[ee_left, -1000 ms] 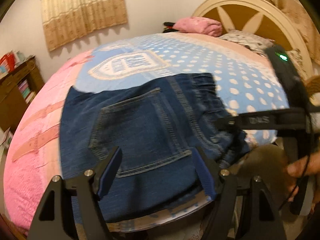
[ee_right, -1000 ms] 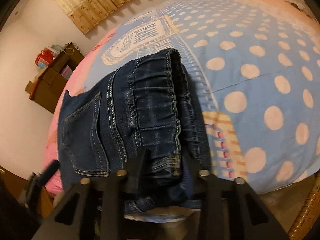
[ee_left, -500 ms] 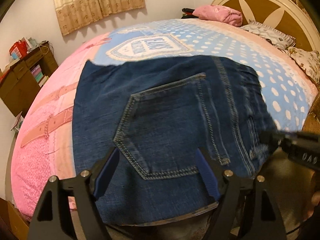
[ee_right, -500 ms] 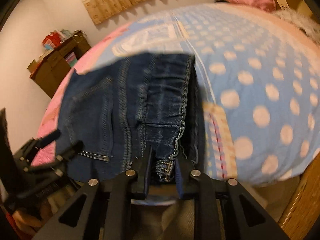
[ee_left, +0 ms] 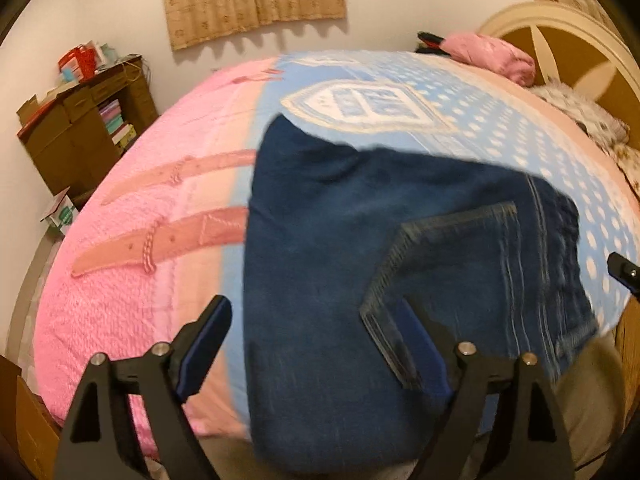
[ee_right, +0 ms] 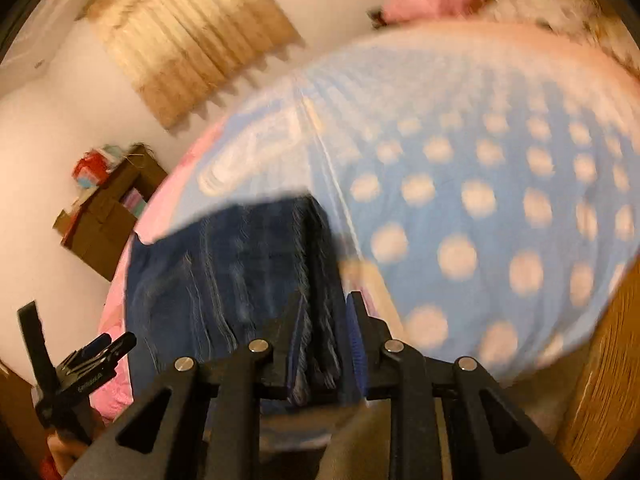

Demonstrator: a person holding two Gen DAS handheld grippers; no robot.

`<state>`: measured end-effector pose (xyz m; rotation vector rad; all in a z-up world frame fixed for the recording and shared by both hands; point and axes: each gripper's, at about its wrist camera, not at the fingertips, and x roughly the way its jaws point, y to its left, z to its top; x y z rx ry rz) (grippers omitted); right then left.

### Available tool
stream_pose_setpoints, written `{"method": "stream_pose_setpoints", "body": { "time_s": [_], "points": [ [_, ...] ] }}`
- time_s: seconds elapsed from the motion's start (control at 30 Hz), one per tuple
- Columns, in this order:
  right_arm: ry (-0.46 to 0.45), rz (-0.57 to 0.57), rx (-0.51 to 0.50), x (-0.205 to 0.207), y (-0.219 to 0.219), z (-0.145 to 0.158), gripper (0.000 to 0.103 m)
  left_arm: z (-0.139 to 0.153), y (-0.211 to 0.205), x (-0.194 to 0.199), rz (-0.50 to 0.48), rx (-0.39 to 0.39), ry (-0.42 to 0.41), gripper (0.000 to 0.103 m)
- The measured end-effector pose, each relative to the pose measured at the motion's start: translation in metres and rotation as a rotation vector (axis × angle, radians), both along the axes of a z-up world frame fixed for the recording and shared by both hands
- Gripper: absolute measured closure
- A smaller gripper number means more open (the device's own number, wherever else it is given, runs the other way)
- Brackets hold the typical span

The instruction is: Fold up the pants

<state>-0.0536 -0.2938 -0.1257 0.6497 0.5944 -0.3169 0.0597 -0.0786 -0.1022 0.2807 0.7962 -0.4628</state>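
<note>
Dark blue jeans (ee_left: 360, 248) lie folded on the bed, back pocket up, their near edge hanging over the bed's front edge. My left gripper (ee_left: 316, 344) is open and empty, hovering over the jeans' left part, its left finger over the pink blanket. My right gripper (ee_right: 324, 332) is shut on the jeans' waistband end (ee_right: 316, 320); the jeans (ee_right: 224, 272) spread to its left. The left gripper also shows in the right wrist view (ee_right: 100, 348) at the lower left. The right wrist view is motion-blurred.
The bed carries a pink blanket (ee_left: 132, 264) on the left and a blue dotted cover (ee_left: 472, 120) on the right. A pink bundle (ee_left: 492, 56) and pillows lie by the headboard (ee_left: 584, 40). A brown shelf unit (ee_left: 80, 128) stands at the left wall.
My left gripper has moved left, staying open, so the jeans sit further right in its view. My right gripper has closed on the waistband end and lifted back, with the jeans pulled along.
</note>
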Motion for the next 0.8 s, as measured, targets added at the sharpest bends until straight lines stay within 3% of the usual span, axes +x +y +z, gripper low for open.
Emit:
{"method": "stream_pose_setpoints", "body": {
  "time_s": [0.13,0.2,0.3,0.43,0.6,0.67,0.7,0.77,0.8],
  "points": [
    [-0.018,0.15,-0.094,0.049,0.02,0.02,0.08,0.005,-0.018,0.017,-0.005,-0.002,-0.011,0.015],
    [0.031,0.154,-0.15,0.08,0.025,0.019,0.08,0.009,-0.036,0.026,-0.011,0.022,-0.048,0.015],
    [0.084,0.133,-0.085,0.11,0.015,0.003,0.08,0.007,-0.054,0.047,-0.01,0.045,-0.043,0.012],
    [0.151,0.133,-0.036,0.142,0.004,-0.018,0.08,-0.007,-0.07,0.095,0.059,0.07,0.031,0.013],
    [0.103,0.156,0.059,0.141,-0.014,-0.032,0.08,-0.029,-0.062,0.162,0.171,-0.029,0.212,0.009],
    [0.061,0.155,0.113,0.136,-0.02,-0.039,0.083,-0.041,-0.056,0.173,0.21,-0.048,0.245,0.008],
    [0.043,0.155,0.133,0.134,-0.022,-0.041,0.085,-0.045,-0.057,0.173,0.209,-0.044,0.226,0.007],
    [0.027,0.132,0.167,0.127,-0.029,-0.047,0.103,-0.05,-0.064,0.17,0.196,0.004,0.174,0.004],
    [0.015,0.123,0.197,0.123,-0.034,-0.051,0.103,-0.053,-0.066,0.168,0.194,0.026,0.151,0.002]
  ]
}}
